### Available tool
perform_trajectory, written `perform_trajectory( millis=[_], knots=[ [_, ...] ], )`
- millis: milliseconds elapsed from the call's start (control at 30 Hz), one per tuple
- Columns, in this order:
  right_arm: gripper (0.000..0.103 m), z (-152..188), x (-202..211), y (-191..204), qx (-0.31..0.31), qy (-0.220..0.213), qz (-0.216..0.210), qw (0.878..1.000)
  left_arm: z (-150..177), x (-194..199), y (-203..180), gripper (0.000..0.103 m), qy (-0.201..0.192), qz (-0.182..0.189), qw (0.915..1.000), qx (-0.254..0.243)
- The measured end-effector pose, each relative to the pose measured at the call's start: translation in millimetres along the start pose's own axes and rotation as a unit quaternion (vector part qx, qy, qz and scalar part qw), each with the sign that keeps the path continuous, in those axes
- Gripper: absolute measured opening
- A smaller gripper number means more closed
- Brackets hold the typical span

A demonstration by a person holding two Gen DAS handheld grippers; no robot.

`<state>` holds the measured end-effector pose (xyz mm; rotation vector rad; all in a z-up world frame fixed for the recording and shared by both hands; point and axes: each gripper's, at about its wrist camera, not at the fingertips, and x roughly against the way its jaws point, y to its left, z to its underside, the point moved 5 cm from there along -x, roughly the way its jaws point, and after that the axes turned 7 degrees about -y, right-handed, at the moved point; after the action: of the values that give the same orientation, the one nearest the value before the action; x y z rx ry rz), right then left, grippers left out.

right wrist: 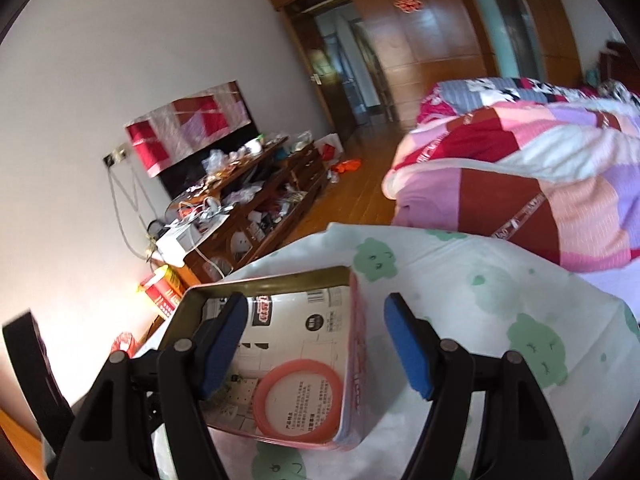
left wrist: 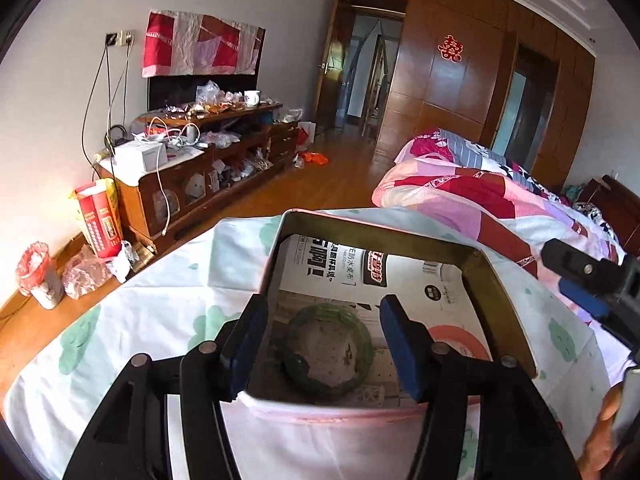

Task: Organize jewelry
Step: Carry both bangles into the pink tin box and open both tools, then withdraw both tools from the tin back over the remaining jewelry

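An open tin box (left wrist: 496, 280) lined with printed paper stands on a white cloth with green cloud prints (left wrist: 132, 320). A green bangle (left wrist: 362, 344) lies flat on the box floor. My left gripper (left wrist: 323, 312) hovers open over it, its blue pads on either side and apart from it. In the right wrist view a pink ring (right wrist: 260, 396) lies flat in the box (right wrist: 264, 280). My right gripper (right wrist: 316, 308) is open and holds nothing; one finger is over the box, the other outside its pink side wall (right wrist: 358, 352). The right gripper (left wrist: 580, 276) also shows at the frame's right edge.
A folded patchwork quilt (left wrist: 460, 196) lies on the bed beyond the cloth. A cluttered wooden cabinet (left wrist: 208, 152) with a covered television stands by the left wall, with bags and a red carton (left wrist: 98, 220) on the wooden floor. A hand (left wrist: 604, 440) shows at lower right.
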<state>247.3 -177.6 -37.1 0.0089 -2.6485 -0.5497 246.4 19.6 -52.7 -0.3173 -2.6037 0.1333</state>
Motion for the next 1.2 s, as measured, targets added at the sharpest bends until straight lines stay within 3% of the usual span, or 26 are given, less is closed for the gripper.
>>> perform_trajectory(
  millis=[267, 833, 1100, 1200],
  knots=[
    [0.074, 6.4, 29.8, -10.2, 0.009, -0.003, 0.018, 1.000, 12.1, 28.1, -9.5, 0.059, -0.017, -0.035, 0.9983, -0.042],
    [0.074, 38.7, 84.2, -56.4, 0.016, -0.038, 0.085, 0.996, 39.7, 66.6, 11.0, 0.059, 0.004, -0.052, 0.9986, 0.007],
    [0.074, 44.9, 92.0, -57.1, 0.014, -0.029, 0.067, 0.997, 49.4, 90.3, 5.5, 0.059, 0.017, -0.033, 0.9993, -0.001],
    [0.074, 48.1, 97.1, -57.8, 0.009, -0.023, 0.058, 0.998, 63.7, 96.9, 4.5, 0.059, 0.044, -0.035, 0.9982, -0.019]
  ],
)
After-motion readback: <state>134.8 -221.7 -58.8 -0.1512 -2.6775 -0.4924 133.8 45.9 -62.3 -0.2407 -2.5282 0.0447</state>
